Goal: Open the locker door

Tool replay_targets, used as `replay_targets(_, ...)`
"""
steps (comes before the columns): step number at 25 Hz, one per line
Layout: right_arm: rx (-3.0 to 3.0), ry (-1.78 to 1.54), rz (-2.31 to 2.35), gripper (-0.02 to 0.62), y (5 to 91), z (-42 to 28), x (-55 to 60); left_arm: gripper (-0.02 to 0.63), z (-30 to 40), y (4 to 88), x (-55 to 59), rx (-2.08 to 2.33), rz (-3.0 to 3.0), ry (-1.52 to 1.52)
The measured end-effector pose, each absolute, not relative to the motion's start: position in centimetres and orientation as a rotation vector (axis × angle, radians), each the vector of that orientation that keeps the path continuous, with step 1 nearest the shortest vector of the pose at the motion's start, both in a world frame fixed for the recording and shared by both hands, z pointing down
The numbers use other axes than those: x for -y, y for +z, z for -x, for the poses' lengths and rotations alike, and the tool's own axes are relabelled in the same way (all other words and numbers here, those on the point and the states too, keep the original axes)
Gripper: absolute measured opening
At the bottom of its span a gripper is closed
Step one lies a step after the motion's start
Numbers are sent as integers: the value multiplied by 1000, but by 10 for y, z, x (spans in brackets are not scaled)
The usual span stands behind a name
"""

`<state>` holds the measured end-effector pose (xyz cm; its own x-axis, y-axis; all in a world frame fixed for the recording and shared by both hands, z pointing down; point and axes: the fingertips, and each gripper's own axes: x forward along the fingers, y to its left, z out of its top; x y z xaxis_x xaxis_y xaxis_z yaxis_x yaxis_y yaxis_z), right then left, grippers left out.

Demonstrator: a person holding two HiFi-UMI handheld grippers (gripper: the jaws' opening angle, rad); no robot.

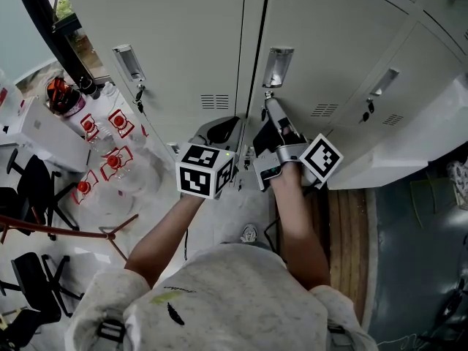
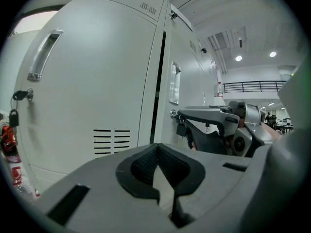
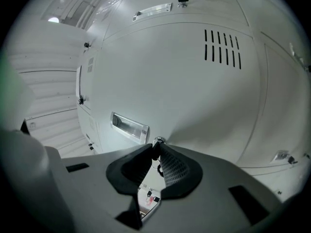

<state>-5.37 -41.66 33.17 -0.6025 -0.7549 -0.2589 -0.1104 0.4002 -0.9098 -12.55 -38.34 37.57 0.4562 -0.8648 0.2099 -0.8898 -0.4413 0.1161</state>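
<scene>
Jaws of our right gripper (image 3: 154, 148) pinch the key (image 3: 156, 153) in the locker door (image 3: 194, 106), with the handle (image 3: 129, 125) just up-left of them. Our head view hides this pinch. Our left gripper (image 2: 156, 148) has its jaws pressed together on nothing.

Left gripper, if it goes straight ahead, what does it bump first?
Likely the lockers: the left gripper points at the dark gap between two doors, right of the vent slots. Nothing shows in between; depth is unclear.

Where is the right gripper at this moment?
In the head view, the right gripper is centre-right, its jaws shut on the key in the lock just beneath the middle locker's handle.
</scene>
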Motion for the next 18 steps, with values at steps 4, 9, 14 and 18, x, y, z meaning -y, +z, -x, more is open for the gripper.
replay_targets(4, -1958, -1221, 730, 46, 331, 51, 411, 6, 124, 374, 377, 1509, -2507, 173)
replay_targets(9, -1951, -1202, 731, 46, 329, 48, 402, 6, 121, 374, 369, 1478, -2521, 171)
replay_targets(14, -1944, -1188, 740, 44, 330, 41, 392, 6, 115, 373, 359, 1443, -2543, 166)
replay_targets(18, -1935, -1173, 746, 43, 330, 35, 383, 6, 111, 375, 351, 1411, -2558, 167)
